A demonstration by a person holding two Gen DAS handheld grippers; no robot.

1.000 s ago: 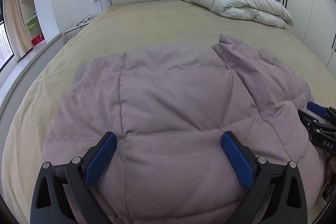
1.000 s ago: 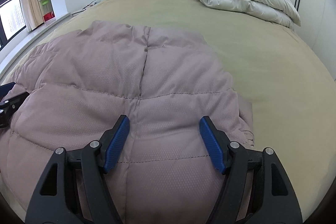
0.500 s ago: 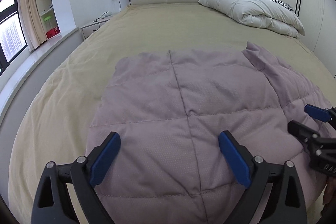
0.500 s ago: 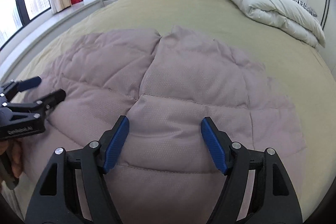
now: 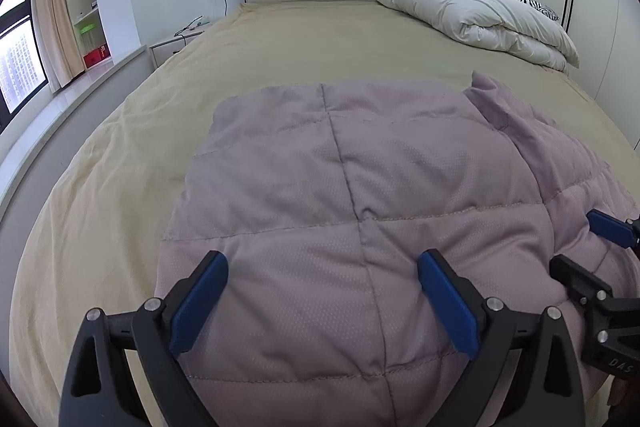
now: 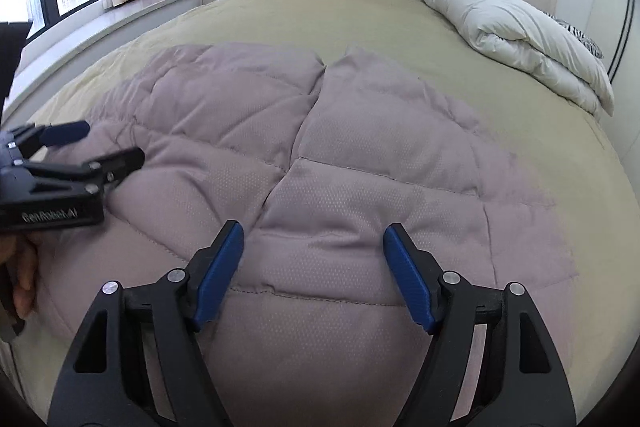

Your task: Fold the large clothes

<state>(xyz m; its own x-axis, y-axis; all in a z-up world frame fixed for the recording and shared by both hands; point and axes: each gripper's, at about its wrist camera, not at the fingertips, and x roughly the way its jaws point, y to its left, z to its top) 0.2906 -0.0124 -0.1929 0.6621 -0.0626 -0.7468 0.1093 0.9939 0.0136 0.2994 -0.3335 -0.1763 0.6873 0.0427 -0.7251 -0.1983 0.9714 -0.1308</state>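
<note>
quilted garment point(image 5: 360, 195) near edge cut off, perhaps folded.

Near edge of the quilted garment point(image 5: 360, 207) is cut off by the bottom border in both views, behind the gripper frames. Beside it, the right gripper point(image 5: 592, 247) is clipped by the left-wrist view's right border. Zebra-print pillow point(image 5: 532, 7) is mostly hidden behind the white duvet point(image 5: 480, 15). Shelf items point(image 5: 90, 27) left of the garment are too small to identify. Hand point(image 6: 24, 275) under the left gripper point(image 6: 100, 147) is cropped.
</note>
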